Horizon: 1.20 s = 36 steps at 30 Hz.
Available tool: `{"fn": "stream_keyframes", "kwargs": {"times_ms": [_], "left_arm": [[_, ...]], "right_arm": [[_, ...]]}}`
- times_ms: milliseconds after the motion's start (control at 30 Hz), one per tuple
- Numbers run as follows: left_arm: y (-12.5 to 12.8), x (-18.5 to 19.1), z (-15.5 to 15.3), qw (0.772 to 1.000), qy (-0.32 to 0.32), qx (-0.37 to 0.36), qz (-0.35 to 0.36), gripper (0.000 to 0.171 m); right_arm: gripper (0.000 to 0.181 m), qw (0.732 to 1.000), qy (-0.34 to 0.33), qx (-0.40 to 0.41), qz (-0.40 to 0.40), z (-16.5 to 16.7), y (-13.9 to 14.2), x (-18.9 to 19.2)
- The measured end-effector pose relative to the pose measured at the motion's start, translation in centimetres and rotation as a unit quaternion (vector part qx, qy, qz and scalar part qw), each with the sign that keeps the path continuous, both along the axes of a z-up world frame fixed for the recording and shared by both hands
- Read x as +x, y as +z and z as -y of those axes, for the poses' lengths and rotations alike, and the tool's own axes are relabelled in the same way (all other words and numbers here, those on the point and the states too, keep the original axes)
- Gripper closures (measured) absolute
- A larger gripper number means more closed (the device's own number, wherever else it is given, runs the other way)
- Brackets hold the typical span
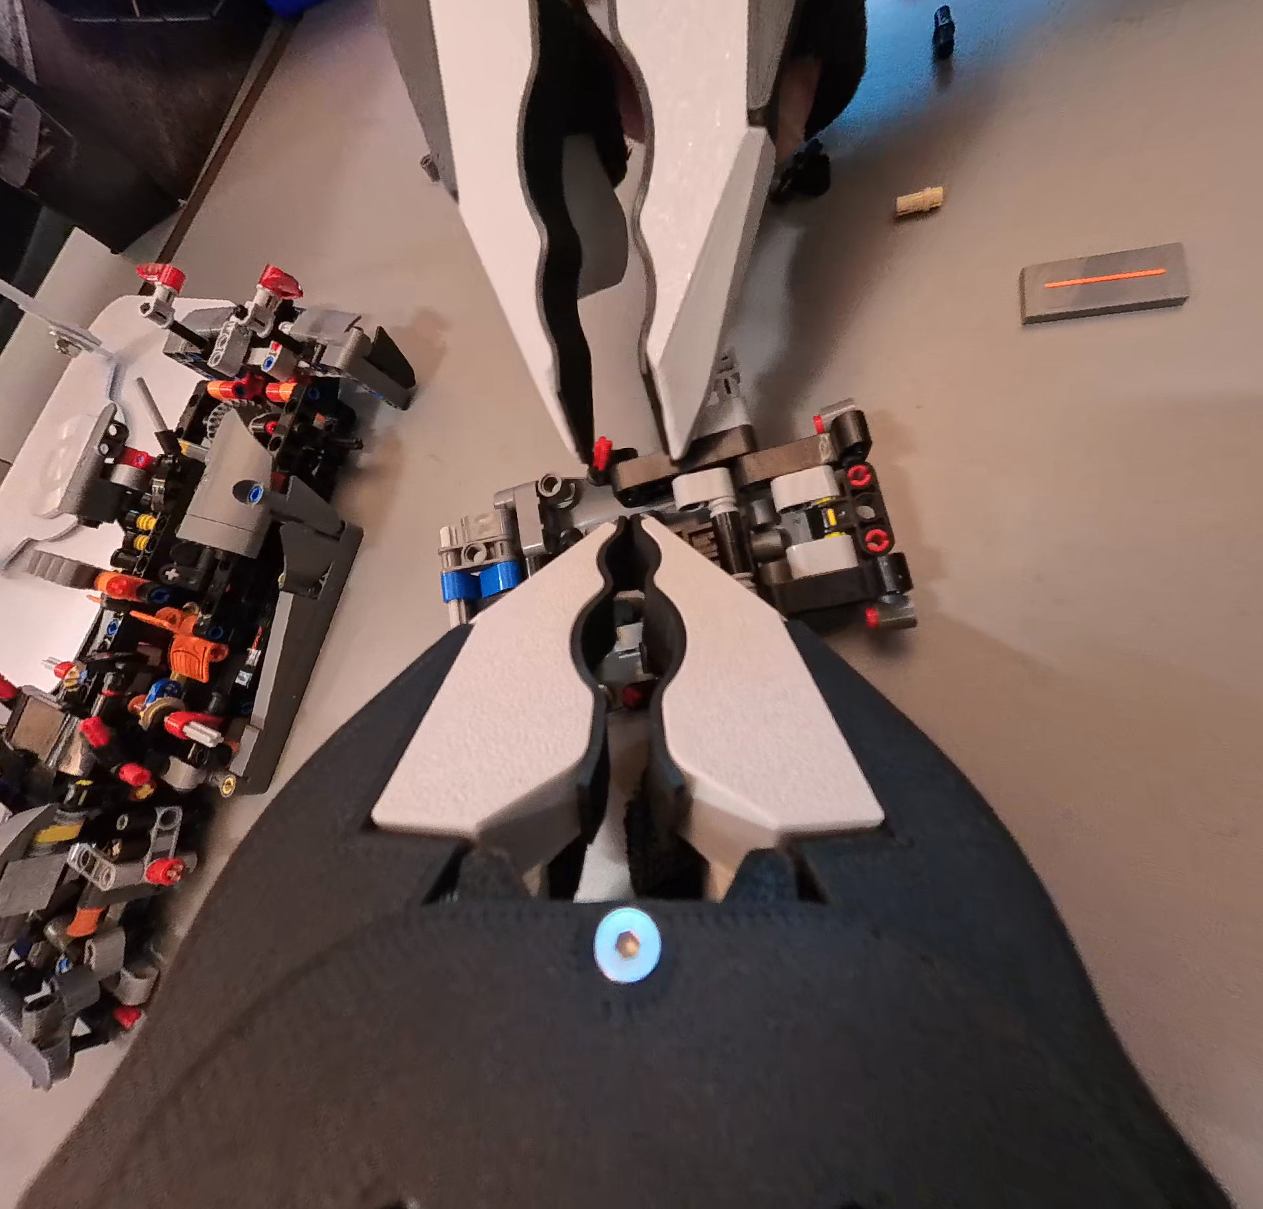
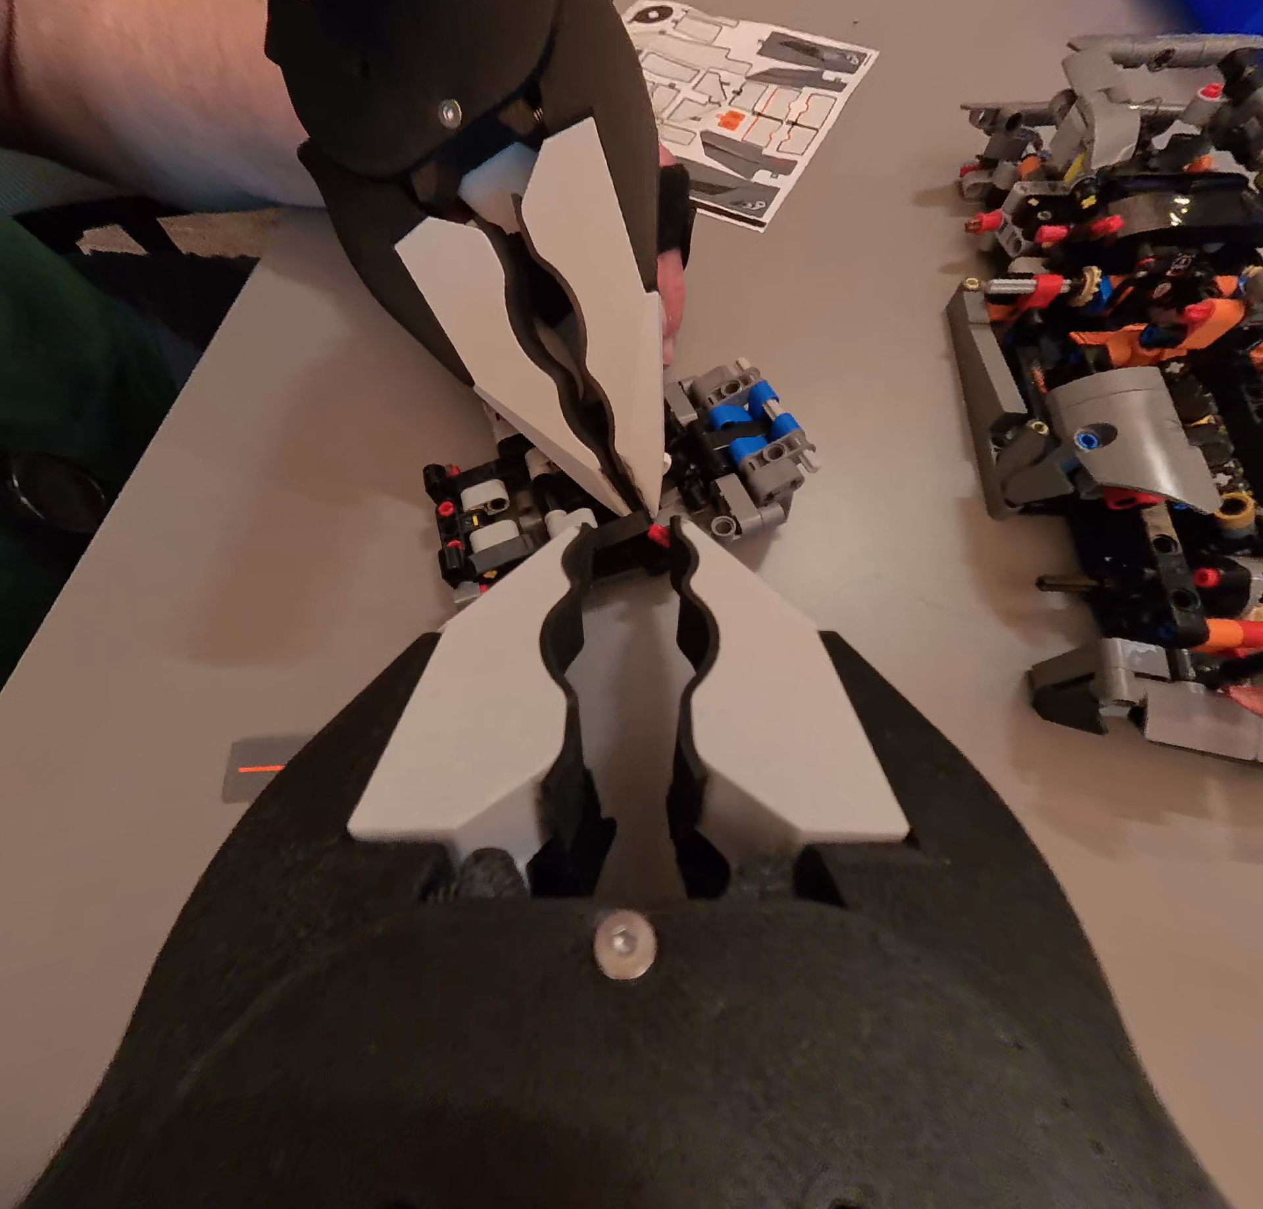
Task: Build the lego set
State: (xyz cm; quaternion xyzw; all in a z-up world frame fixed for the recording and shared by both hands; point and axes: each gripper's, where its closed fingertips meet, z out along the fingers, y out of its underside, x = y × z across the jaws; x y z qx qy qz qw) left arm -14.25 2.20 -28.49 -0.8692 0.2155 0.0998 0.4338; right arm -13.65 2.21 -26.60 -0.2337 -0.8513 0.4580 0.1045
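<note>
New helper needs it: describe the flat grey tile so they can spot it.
Start at the small lego block between the two grippers on the table. The tile lies alone beyond it, past a tan pin. It is flat, dark grey, with one thin orange line.

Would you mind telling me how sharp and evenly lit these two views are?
Left wrist view: small lego sub-assembly is sharp; the big model smears toward the fisheye edge; a bluish cast tints the table top right. Right wrist view: warm, even light, soft shadows, blurred forearm.

I see the small brick assembly [image 1: 717, 534] (black, grey, blue) lying flat right of the big half-built car [image 1: 198, 561].
</note>
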Motion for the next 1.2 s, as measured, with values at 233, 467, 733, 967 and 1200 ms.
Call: {"fn": "stream_keyframes", "kwargs": {"times_ms": [233,467,733,967,1200], "left_arm": [[0.0,0.0,0.0,1.000,0.000,0.000,-0.002,0.171],[-0.1,0.1,0.0,1.000,0.000,-0.001,-0.002,0.171],[-0.1,0.1,0.0,1.000,0.000,-0.002,-0.001,0.171],[-0.1,0.1,0.0,1.000,-0.001,-0.002,0.001,0.171],[-0.1,0.1,0.0,1.000,-0.001,-0.002,-0.001,0.171]], "right_arm": [[0.175,1.000,0.008,-0.007,-0.015,0.1,0.6,0.2],[0.174,0.999,0.005,-0.039,-0.012,0.1,1.3,0.1],[0.171,1.000,-0.006,-0.021,-0.001,-0.3,0.2,-0.2],[0.181,1.000,0.018,-0.012,0.006,0.4,-0.3,0.5],[0.181,0.999,-0.004,-0.037,0.000,-0.4,0.6,0.0]]}}
